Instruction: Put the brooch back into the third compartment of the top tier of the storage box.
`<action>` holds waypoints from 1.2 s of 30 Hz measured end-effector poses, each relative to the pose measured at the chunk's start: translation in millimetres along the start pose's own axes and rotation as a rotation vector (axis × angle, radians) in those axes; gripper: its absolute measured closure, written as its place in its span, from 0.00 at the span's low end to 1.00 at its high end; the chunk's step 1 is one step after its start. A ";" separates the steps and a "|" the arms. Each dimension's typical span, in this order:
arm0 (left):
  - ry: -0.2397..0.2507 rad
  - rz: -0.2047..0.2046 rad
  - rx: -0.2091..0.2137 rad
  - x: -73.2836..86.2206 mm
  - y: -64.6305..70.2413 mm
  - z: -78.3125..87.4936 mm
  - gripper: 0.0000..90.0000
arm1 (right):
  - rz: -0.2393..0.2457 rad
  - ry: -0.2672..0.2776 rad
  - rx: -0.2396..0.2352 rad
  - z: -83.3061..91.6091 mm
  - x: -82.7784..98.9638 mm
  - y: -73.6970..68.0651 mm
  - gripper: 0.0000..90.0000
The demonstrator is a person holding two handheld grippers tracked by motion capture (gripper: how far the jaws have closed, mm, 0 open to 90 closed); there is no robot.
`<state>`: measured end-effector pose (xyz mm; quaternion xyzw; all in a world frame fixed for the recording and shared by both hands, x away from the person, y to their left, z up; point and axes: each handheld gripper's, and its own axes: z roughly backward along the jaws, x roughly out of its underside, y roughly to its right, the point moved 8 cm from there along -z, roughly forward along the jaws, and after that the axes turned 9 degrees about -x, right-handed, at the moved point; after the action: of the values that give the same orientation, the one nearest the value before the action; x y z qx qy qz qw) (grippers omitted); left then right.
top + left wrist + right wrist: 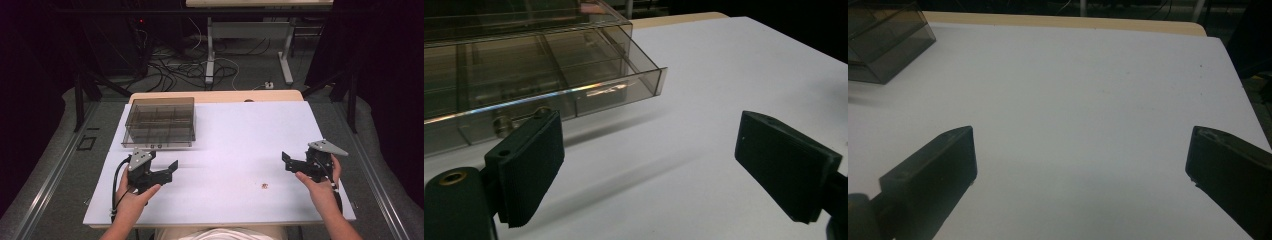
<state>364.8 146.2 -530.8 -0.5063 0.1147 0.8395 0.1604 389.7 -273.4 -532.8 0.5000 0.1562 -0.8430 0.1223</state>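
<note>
A smoky clear plastic organiser box point(159, 122) with a shut lid and several compartments stands on the white table point(235, 135) at the back left. My left gripper point(169, 168) hovers just in front of the box, held in a hand, jaws wide apart and empty. In the left gripper view the box point(524, 65) lies close ahead of my left gripper point(649, 175), with its two metal latches at the front wall. My right gripper point(289, 161) is held at the right side of the table, open and empty. The right gripper view has my right gripper point(1080, 175) over bare table, the box point(883, 40) far off at upper left.
A tiny brownish speck point(264, 186) lies on the table near the right hand. The table's near edge runs just above the person's lap. Behind the table there are desk legs point(210, 50) and loose cables on the floor. Dark curtains close both sides.
</note>
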 end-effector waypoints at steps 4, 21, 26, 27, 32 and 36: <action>-0.006 -0.021 0.009 -2.2 9.0 -2.7 0.16 | 0.006 0.003 -0.001 1.5 -2.3 -0.6 0.00; 0.004 0.024 0.099 -20.8 47.0 -16.2 0.18 | 0.010 0.002 -0.031 -2.7 -1.3 -4.2 0.00; -0.003 0.003 0.116 -23.0 60.3 -22.5 0.18 | 0.014 0.002 -0.034 -2.6 -1.1 -4.4 0.00; -0.001 0.001 0.118 -23.6 63.2 -23.7 0.18 | 0.015 0.002 -0.032 -2.5 -1.1 -4.2 0.00; -0.015 -0.031 0.140 -23.8 77.8 -28.3 0.19 | 0.023 0.003 -0.026 -2.2 -1.3 -2.6 0.00; -0.018 -0.053 0.145 -23.7 91.0 -33.4 0.21 | 0.025 0.005 -0.026 -1.9 -1.7 -2.4 0.00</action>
<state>367.2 46.8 -522.5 -0.4888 0.1602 0.8289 0.2197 391.1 -270.4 -531.7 0.5025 0.1611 -0.8380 0.1388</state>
